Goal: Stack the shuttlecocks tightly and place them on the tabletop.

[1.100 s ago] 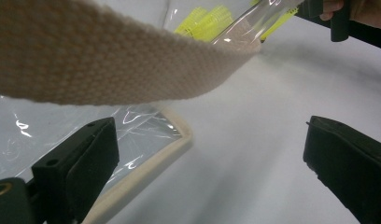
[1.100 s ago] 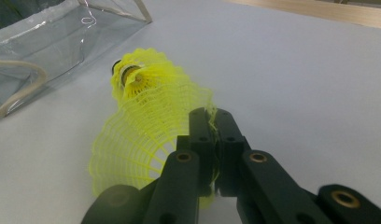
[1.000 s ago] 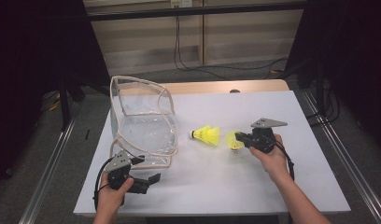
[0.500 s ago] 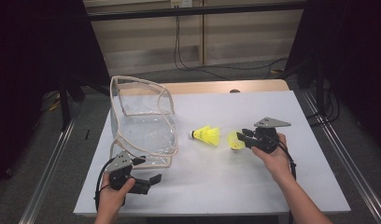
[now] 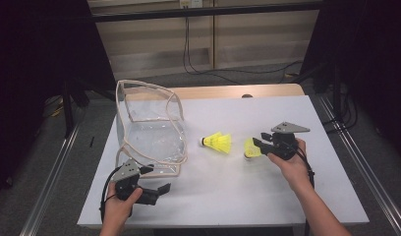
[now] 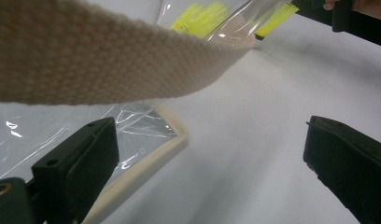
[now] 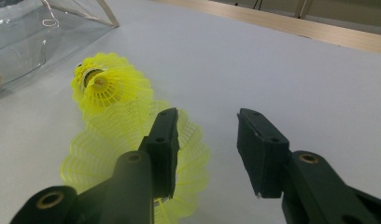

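The white table [image 5: 267, 191] is carrying every item, and its layout is matching the frames of a second ago. The clear plastic bag [image 5: 149, 130] with its beige webbing trim is standing open at the table's left half, unmoved; in the left gripper view its trimmed bottom edge is lying beside the left-hand jaw, and a webbing strap is crossing above both jaws. The left gripper [image 5: 157, 192] is resting in the person's left hand [image 5: 121, 206] just in front of the bag, its jaws standing wide apart with bare table between them, as before. The right gripper [image 5: 256, 143], held in the right hand [image 5: 291, 164], has just been opening its jaws; a second ago they were closed, and they are now standing at a moderate gap with nothing between the pads. The near shuttlecock [image 7: 132, 163] is lying on the table outside and under the left-hand jaw, not gripped. The far shuttlecock [image 5: 217, 143] is lying on its side just beyond the jaw tips, between them and the bag, unchanged.
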### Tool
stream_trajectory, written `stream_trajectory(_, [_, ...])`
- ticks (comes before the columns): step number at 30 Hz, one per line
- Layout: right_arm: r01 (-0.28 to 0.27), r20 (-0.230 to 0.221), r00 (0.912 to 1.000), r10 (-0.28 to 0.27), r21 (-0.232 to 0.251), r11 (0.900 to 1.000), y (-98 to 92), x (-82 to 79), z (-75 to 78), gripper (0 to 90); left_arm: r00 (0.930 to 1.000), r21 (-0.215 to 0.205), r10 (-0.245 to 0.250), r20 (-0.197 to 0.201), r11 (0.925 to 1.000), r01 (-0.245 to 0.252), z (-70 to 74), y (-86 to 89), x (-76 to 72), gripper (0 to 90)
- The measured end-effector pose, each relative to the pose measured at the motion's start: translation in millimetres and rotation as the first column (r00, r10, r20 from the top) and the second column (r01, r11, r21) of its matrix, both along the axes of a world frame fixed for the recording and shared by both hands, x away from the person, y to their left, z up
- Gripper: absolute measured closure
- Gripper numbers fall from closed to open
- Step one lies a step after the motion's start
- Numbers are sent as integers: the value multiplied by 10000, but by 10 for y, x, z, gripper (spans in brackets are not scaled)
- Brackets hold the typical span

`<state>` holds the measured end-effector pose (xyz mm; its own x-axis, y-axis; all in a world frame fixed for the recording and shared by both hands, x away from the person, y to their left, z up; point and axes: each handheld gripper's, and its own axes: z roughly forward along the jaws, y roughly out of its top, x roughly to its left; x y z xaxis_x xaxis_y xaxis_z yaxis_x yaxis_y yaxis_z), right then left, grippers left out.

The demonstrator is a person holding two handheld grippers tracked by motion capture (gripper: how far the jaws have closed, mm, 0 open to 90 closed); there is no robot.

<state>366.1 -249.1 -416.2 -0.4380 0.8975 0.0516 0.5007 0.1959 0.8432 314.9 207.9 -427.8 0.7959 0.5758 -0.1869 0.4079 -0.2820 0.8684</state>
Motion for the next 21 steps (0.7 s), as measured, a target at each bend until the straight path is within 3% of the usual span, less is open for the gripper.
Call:
stream_trajectory(10, [67, 2, 10000, -67, -89, 9999, -10, 2, -5, 563, 10000, 89, -45, -8, 9999, 45, -1, -4, 3, 36])
stream_trajectory(15, [-50, 7, 10000, 51, -222, 9997, -16, -2, -17, 677, 10000, 79, -42, 3, 10000, 42, -4, -7, 2, 36])
stream_trajectory(17, [-208, 43, 9998, 209, -290, 9994, -20, -5, -22, 796, 10000, 74, -46, -1, 10000, 46, -3, -6, 1, 36])
stream_trajectory(21, [-448, -42, 9990, 447, -353, 9984, -15, -12, -27, 895, 10000, 64, -51, 4, 10000, 51, -2, -6, 1, 36])
